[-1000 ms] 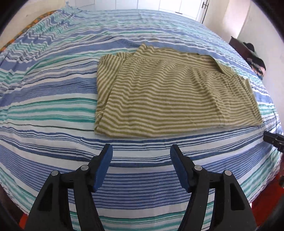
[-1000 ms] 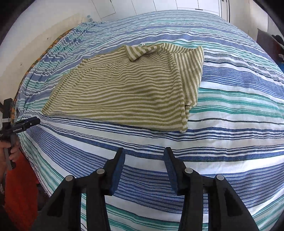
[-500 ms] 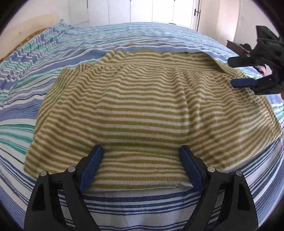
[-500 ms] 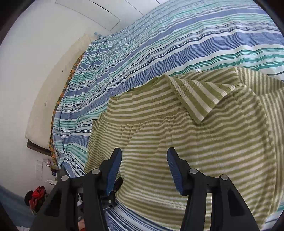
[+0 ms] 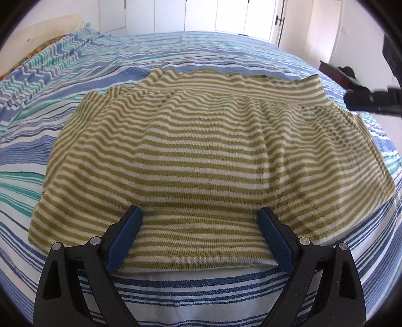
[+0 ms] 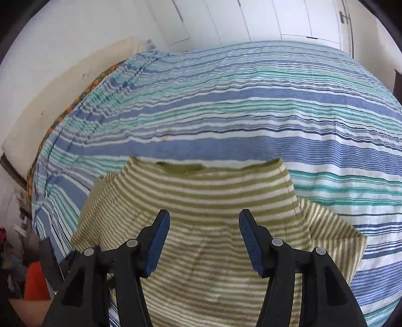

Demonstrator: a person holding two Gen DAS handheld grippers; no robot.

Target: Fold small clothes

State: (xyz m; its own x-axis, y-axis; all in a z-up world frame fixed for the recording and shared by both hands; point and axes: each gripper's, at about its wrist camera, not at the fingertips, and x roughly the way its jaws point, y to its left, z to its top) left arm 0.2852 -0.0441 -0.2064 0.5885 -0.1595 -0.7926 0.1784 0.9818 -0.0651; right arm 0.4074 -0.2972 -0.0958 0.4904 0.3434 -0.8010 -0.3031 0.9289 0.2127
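An olive-and-cream striped garment lies partly folded and flat on the bed. My left gripper is open, its blue pads wide apart over the garment's near hem. My right gripper is open and empty, hovering over the same garment near its collar end. The right gripper also shows as a dark blurred shape at the right edge of the left wrist view. Whether either gripper touches the cloth I cannot tell.
The bed is covered by a blue, teal and white striped sheet. White cupboard doors stand behind the bed. A cream headboard or cushion runs along its left side. Dark furniture stands at far right.
Both grippers moved from the bed's near edge in over the garment. The right gripper swung toward the collar end and is now lower. Both stayed open.
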